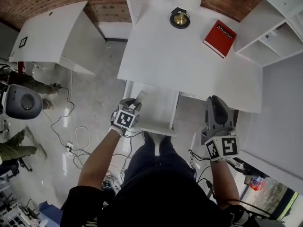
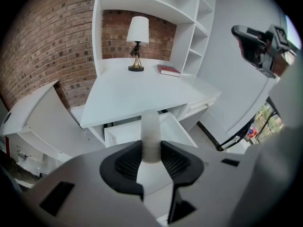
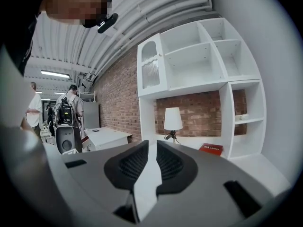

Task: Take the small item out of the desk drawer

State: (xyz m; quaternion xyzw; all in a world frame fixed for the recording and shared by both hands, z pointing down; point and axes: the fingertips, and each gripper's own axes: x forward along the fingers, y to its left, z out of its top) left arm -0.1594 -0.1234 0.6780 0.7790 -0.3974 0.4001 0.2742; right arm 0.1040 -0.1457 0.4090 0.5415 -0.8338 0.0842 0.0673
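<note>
A small white cylinder point(image 2: 151, 134) stands upright between the pads of my left gripper point(image 2: 151, 157), which is shut on it. In the head view the same cylinder point(image 1: 141, 97) and left gripper point(image 1: 136, 102) hang above the left part of the open drawer point(image 1: 158, 112) of the white desk point(image 1: 189, 65). The drawer point(image 2: 177, 131) shows below and behind the cylinder, with no other item seen inside it. My right gripper point(image 1: 217, 109) is held up at the drawer's right, off the desk's front edge. Its jaws point(image 3: 152, 162) are shut with nothing between them.
A lamp point(image 1: 180, 18) and a red book point(image 1: 219, 38) sit at the back of the desk. White shelves point(image 1: 274, 37) rise at the right. A second white table point(image 1: 52, 32) stands at the left, with cables point(image 1: 71, 126) and a grey device point(image 1: 21, 102) on the floor.
</note>
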